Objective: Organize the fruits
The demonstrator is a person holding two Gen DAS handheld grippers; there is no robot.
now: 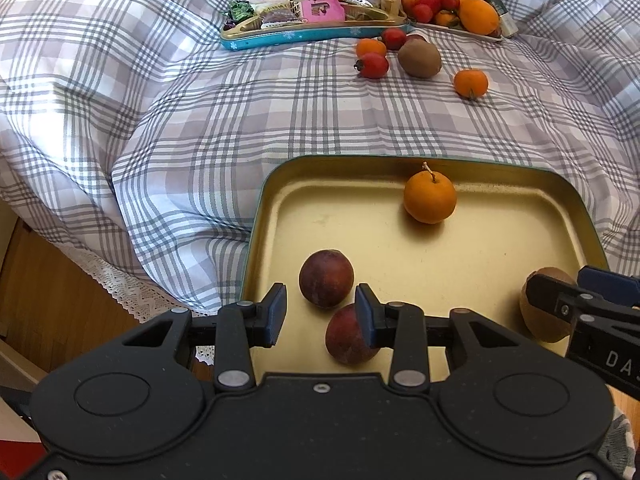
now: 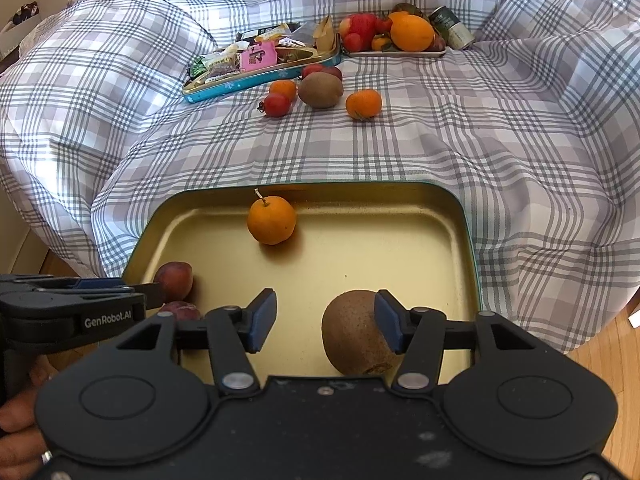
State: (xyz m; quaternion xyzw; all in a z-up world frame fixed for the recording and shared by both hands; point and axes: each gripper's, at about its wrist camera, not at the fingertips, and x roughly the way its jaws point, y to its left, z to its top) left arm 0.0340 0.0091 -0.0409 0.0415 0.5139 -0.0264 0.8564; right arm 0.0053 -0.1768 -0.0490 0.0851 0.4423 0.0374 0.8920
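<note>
Both grippers hang over the gold tin, jaws apart, empty: left gripper above two plums, right gripper beside a kiwi at the tin's five o'clock. An orange sits at twelve. Only the right view shows a hand. Loose fruit lies on the plaid cloth beyond.

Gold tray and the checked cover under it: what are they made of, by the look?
Gold tray: likely thin pressed metal, a tin lid or base, given its satin gold sheen, rounded corners, rolled teal-edged rim. Checked cover: woven fabric, probably cotton, matte, with soft folds and creases. Exact fibre can't be told.
</note>
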